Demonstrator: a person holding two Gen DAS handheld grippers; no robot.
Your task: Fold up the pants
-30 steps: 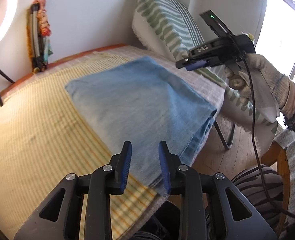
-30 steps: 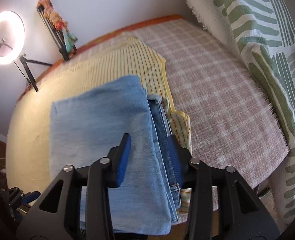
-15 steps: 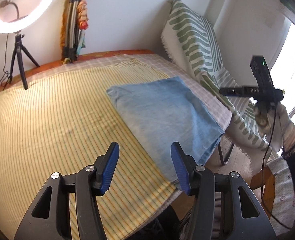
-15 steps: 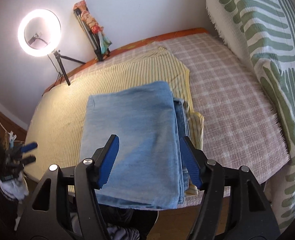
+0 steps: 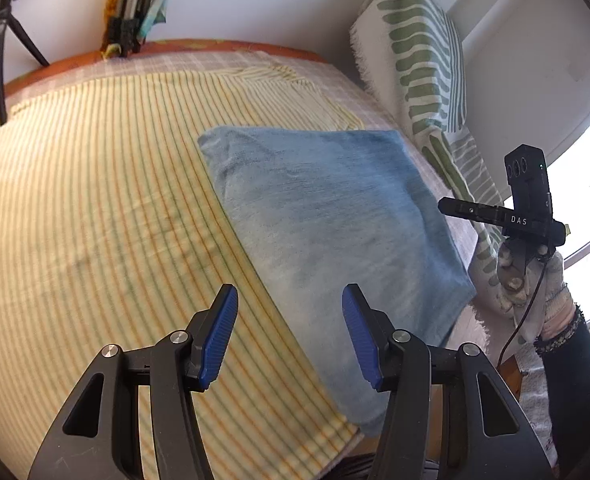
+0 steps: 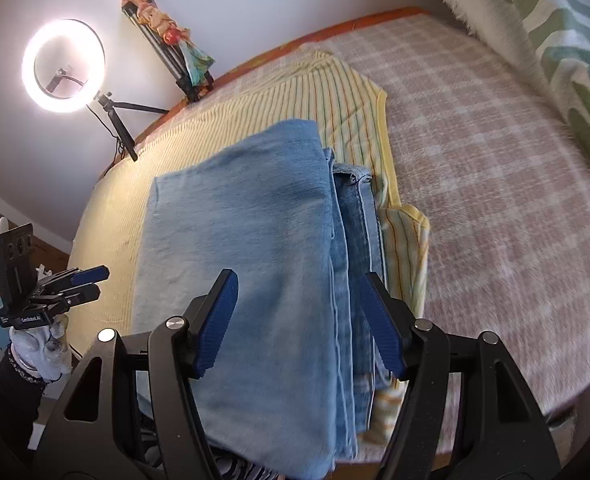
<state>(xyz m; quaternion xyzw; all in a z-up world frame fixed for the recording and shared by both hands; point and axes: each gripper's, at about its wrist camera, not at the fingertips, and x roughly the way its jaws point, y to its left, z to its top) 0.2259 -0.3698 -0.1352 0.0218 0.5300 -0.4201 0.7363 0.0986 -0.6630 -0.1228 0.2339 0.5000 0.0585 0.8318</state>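
Note:
The blue denim pants (image 5: pixel 327 240) lie folded into a thick rectangle on the yellow striped cloth (image 5: pixel 95 208), near the table's right edge. My left gripper (image 5: pixel 289 300) hovers open above the pants' near-left edge, with nothing between its pads. In the right wrist view the folded pants (image 6: pixel 255 260) show stacked layers along their right side. My right gripper (image 6: pixel 300 280) stands open over them and does not press the fabric. Each gripper shows in the other's view: the right gripper (image 5: pixel 495 216) in a gloved hand off the table's right side, the left gripper (image 6: pixel 83 280) at lower left.
A pink checked cover (image 6: pixel 495 200) lies under the yellow cloth. A green-patterned throw (image 5: pixel 423 60) hangs at the right. A ring light on a tripod (image 6: pixel 63 66) and a folded stand (image 6: pixel 175 48) are by the back wall. A bright window (image 5: pixel 583 200) is far right.
Both grippers have opened wider and drawn back from the pants. The left one has swung left over the yellow cloth. The right hand has dropped lower beside the table's right edge.

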